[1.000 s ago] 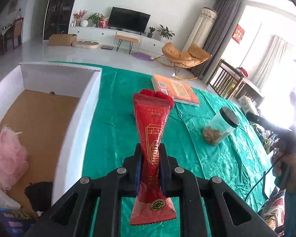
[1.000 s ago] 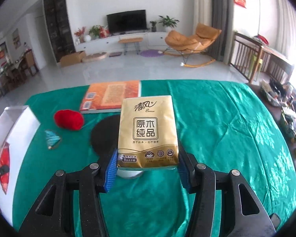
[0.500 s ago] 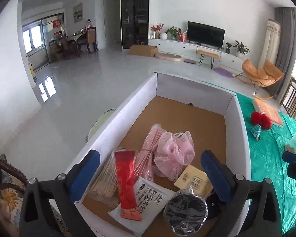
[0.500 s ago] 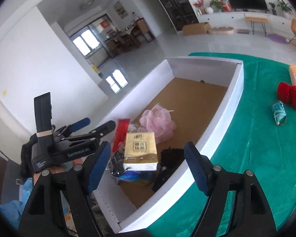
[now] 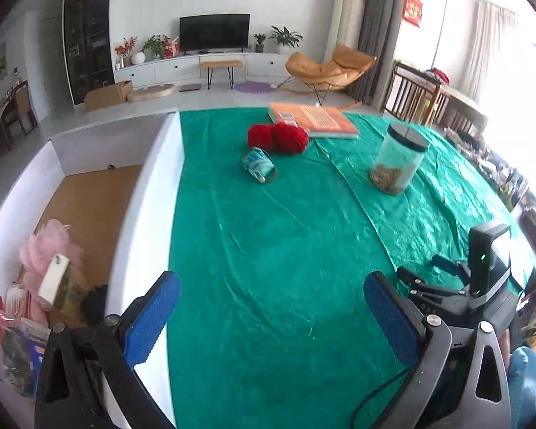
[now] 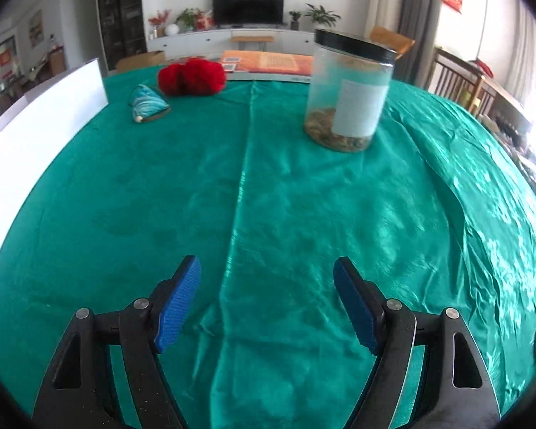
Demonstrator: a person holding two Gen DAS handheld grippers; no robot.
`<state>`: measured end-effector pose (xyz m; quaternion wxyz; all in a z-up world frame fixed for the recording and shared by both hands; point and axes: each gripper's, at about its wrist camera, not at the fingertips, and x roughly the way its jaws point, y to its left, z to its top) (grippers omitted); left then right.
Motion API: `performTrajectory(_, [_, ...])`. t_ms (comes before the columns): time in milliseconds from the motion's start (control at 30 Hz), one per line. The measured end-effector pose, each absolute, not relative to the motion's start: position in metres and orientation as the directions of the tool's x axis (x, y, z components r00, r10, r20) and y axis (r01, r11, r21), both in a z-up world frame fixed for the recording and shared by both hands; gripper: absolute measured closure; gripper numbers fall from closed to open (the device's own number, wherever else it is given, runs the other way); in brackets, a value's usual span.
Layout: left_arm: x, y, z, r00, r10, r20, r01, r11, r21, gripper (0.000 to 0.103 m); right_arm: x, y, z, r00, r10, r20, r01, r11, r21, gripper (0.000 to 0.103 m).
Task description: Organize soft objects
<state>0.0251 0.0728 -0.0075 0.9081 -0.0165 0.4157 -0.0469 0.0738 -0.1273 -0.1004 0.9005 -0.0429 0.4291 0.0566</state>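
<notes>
My left gripper [image 5: 271, 300] is open and empty, low over the green tablecloth by the white box [image 5: 139, 214]. In the box lie a pink mesh puff [image 5: 48, 250], a tissue pack [image 5: 59, 282] and several packets. My right gripper [image 6: 266, 286] is open and empty over the cloth; it also shows in the left wrist view [image 5: 443, 271]. A red fluffy ball pair [image 5: 278, 137] [image 6: 193, 77] and a small teal pouch [image 5: 259, 164] [image 6: 148, 102] lie far across the table.
A clear jar with a black lid [image 5: 398, 159] [image 6: 350, 93] stands right of centre. An orange book [image 5: 312, 119] [image 6: 268, 62] lies at the far edge. The green cloth [image 6: 268, 196] is wrinkled on the right.
Both grippers left the box and swung back over the table. The red packet and the tissue pack stay in the box. Both grippers are still open.
</notes>
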Motion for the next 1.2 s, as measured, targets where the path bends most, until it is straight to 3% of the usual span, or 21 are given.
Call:
performTrajectory(133, [0.051, 0.034, -0.045, 0.609, 0.003, -0.793, 0.059, 0.997, 0.049, 0.001, 0.078, -0.143, -0.101, 0.611, 0.070, -0.789, -0.082, 0.996, 0.025, 0.023])
performTrajectory(300, [0.059, 0.028, -0.055, 0.615, 0.068, -0.785, 0.052, 0.991, 0.126, 0.001, 0.069, -0.131, -0.100, 0.615, 0.062, -0.786, -0.093, 0.996, 0.006, 0.022])
performTrajectory(633, [0.077, 0.030, -0.063, 0.613, 0.114, -0.782, 0.038, 0.984, 0.173, 0.001, 0.067, -0.130, -0.100, 0.615, 0.063, -0.786, -0.090, 0.996, 0.008, 0.021])
performTrajectory(867, [0.105, 0.041, -0.094, 0.555, 0.071, -0.829, 0.012, 0.996, 0.093, 0.001, 0.067, -0.129, -0.100, 0.614, 0.064, -0.787, -0.092, 0.996, 0.009, 0.020])
performTrajectory(1000, [0.124, 0.051, -0.112, 0.539, 0.096, -0.837, -0.025, 0.995, 0.098, 0.000, 0.068, -0.129, -0.101, 0.611, 0.068, -0.789, -0.097, 0.995, 0.010, 0.018])
performTrajectory(1200, [0.147, 0.074, -0.117, 0.563, 0.053, -0.825, -0.082, 0.997, 0.008, 0.000, 0.067, -0.129, -0.101, 0.609, 0.073, -0.790, -0.101, 0.995, 0.014, 0.017])
